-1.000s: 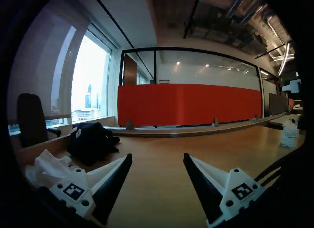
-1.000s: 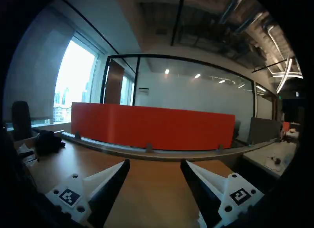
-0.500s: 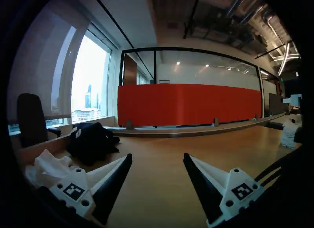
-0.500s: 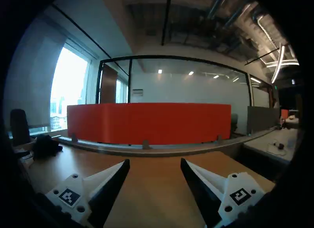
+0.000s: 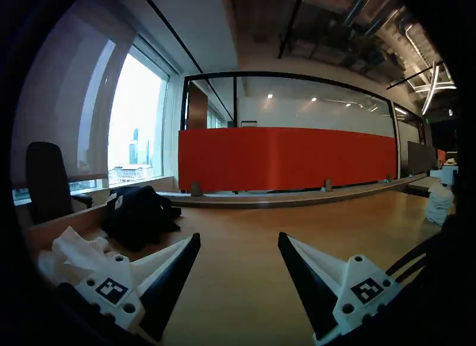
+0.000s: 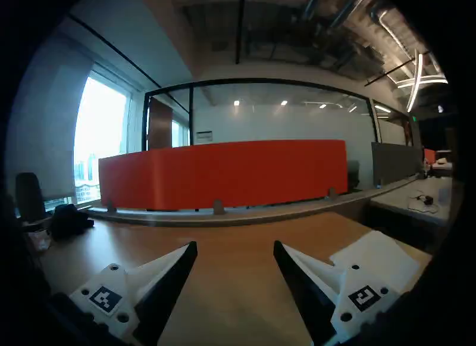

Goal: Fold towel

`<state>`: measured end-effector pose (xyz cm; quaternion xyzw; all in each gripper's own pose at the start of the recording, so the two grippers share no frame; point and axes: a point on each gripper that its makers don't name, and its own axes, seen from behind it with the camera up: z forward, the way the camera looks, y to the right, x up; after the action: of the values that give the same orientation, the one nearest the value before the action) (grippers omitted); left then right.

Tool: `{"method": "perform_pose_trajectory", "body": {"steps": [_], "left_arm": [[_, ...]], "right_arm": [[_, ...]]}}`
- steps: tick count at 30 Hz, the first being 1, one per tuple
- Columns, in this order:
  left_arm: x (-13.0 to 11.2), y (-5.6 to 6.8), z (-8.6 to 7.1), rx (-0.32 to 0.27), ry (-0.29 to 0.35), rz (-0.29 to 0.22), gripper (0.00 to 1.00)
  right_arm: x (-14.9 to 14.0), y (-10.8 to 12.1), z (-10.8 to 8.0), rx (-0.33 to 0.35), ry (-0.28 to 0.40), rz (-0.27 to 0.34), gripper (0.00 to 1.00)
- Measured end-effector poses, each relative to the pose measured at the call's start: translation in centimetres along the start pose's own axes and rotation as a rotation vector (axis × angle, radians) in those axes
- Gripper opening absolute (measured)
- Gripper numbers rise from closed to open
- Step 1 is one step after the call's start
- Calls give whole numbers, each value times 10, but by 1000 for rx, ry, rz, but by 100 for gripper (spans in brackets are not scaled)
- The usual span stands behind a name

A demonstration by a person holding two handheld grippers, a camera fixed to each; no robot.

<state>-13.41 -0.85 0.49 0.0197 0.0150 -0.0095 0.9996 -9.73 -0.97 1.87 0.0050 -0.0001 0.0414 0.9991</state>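
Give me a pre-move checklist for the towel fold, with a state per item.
1. Left gripper open, nothing between its fingers: ok.
2. Right gripper open, nothing between its fingers: ok.
3. Towel in grasp: not ok; neither gripper touches any cloth.
4. Which cloth to fold: cannot tell; a crumpled white cloth lies by the left gripper, a folded white cloth by the right gripper.
5. Wooden desk ahead of the fingers bare enough to fold on: ok.
6. Black garment apart from the fingers: ok.
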Motion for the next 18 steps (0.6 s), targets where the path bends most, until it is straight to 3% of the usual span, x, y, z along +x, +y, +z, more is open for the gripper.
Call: {"method": "perform_pose_trajectory", "body": {"steps": [8,18], "left_arm": [[0,0,0,0,0,0,97],[0,0,0,0,0,0,97]], "right_arm": [[-23,4,-2,9,-6,-14,100],[-31,11,-4,1,4,-30,100]]}}
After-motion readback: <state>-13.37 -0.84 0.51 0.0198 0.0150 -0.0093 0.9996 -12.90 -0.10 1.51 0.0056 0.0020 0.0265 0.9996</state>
